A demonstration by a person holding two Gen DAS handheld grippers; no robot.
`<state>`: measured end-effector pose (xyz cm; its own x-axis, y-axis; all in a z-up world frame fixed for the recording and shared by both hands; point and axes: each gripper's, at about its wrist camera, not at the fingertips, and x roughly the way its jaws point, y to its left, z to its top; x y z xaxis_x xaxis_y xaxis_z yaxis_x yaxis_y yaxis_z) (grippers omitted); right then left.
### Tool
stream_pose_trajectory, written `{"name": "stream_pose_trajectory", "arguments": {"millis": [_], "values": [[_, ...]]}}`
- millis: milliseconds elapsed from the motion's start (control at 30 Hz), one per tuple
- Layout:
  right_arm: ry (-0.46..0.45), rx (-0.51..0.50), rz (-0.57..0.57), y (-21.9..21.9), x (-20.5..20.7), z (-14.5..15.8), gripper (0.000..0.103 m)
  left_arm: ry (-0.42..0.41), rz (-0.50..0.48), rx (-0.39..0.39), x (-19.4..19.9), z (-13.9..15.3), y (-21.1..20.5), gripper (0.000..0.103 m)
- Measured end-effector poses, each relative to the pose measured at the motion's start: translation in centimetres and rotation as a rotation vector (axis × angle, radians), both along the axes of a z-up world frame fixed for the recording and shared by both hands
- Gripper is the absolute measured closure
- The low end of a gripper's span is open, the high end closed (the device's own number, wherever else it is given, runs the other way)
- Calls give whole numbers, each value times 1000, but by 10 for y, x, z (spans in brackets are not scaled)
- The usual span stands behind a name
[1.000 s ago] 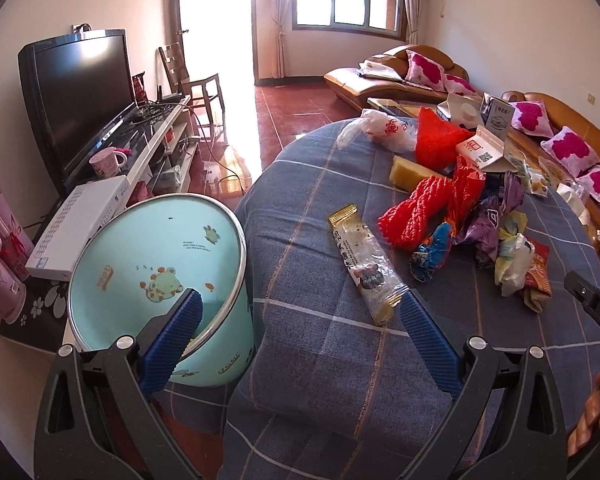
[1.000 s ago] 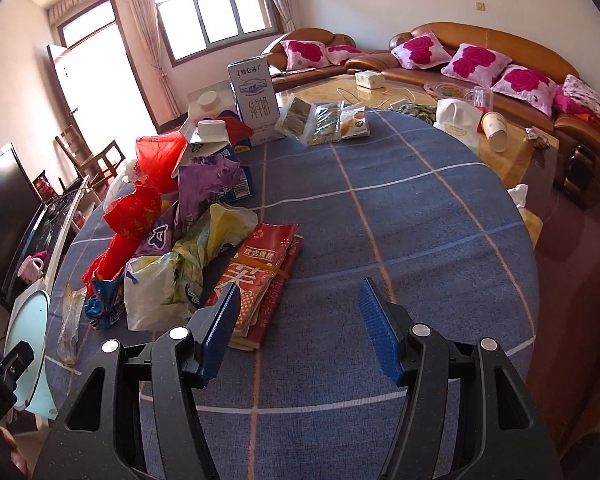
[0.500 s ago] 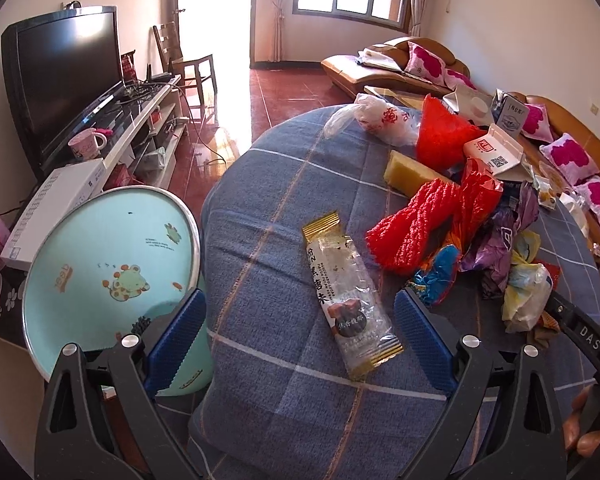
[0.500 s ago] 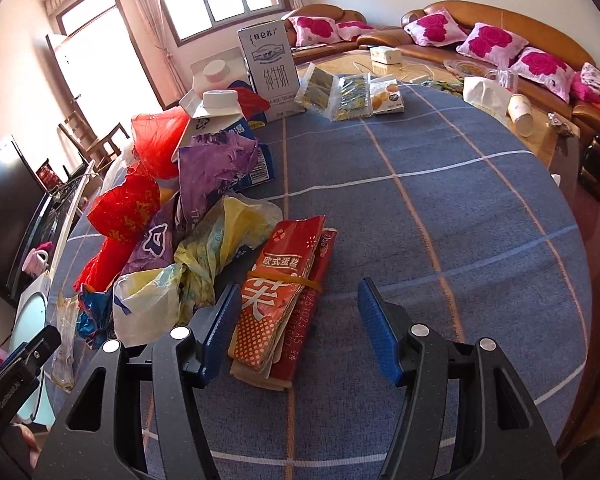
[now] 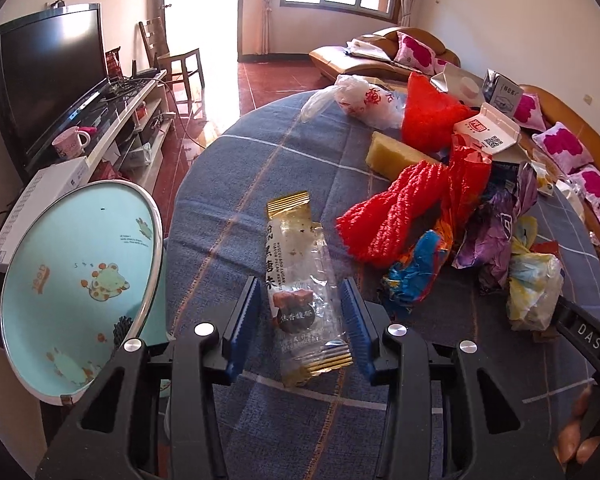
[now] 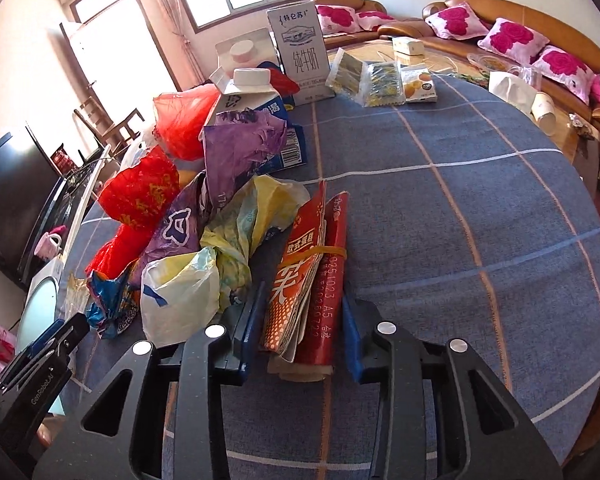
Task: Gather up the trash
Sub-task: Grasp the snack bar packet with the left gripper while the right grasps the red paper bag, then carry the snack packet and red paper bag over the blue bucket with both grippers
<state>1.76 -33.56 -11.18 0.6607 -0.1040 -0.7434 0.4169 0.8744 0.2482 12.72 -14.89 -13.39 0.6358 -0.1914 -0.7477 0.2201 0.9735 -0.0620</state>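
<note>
Both grippers have dropped in over the last second and narrowed their jaws: the left gripper now straddles the clear snack wrapper, the right gripper straddles the red packet bundle. Jaws look close to the trash on each side, not clearly clamped yet. Trash bin sits at 9 o'clock of the wrapper, off the table edge, so grab-and-dump looks next.

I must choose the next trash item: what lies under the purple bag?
The purple bag rests on the yellow bag and the milk carton. What lies deeper in the pile is covered.
</note>
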Motion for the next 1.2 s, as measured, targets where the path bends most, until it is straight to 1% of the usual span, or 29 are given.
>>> {"name": "stream_pose_trajectory", "arguments": {"millis": [67, 100, 133, 167, 233, 400, 500, 600, 700, 900, 1033, 1200], "values": [[-3, 2, -5, -1, -3, 0, 70, -16, -2, 10, -2, -1, -1, 65], [-4, -3, -8, -1, -5, 1, 71, -21, -9, 12, -2, -1, 0, 69], [-4, -3, -8, -1, -5, 1, 72, -19, -22, 1, -3, -1, 1, 71], [-8, -10, -11, -1, -7, 3, 75, -9, -36, -22, -3, 0, 2, 72], [-17, -25, -25, -2, -13, 7, 76, -2, -45, -42, -5, 1, 5, 73], [-45, -53, -64, -7, -28, 17, 76, -10, -48, -68, -10, 8, 12, 73], [-65, -71, -81, -6, -35, 25, 76, -35, -52, -74, -18, 16, 17, 73], [-93, -94, -86, 0, -41, 34, 76, -73, -56, -62, -27, 27, 20, 73], [-115, -124, -73, 9, -44, 42, 76, -107, -58, -51, -35, 37, 23, 73], [-147, -168, -37, 27, -47, 54, 76, -146, -52, -39, -45, 51, 32, 73], [-166, -182, -25, 35, -48, 60, 76, -168, -38, -24, -49, 58, 39, 73], [-175, -191, 16, 51, -46, 66, 76, -187, -21, -11, -54, 65, 49, 73]]}}
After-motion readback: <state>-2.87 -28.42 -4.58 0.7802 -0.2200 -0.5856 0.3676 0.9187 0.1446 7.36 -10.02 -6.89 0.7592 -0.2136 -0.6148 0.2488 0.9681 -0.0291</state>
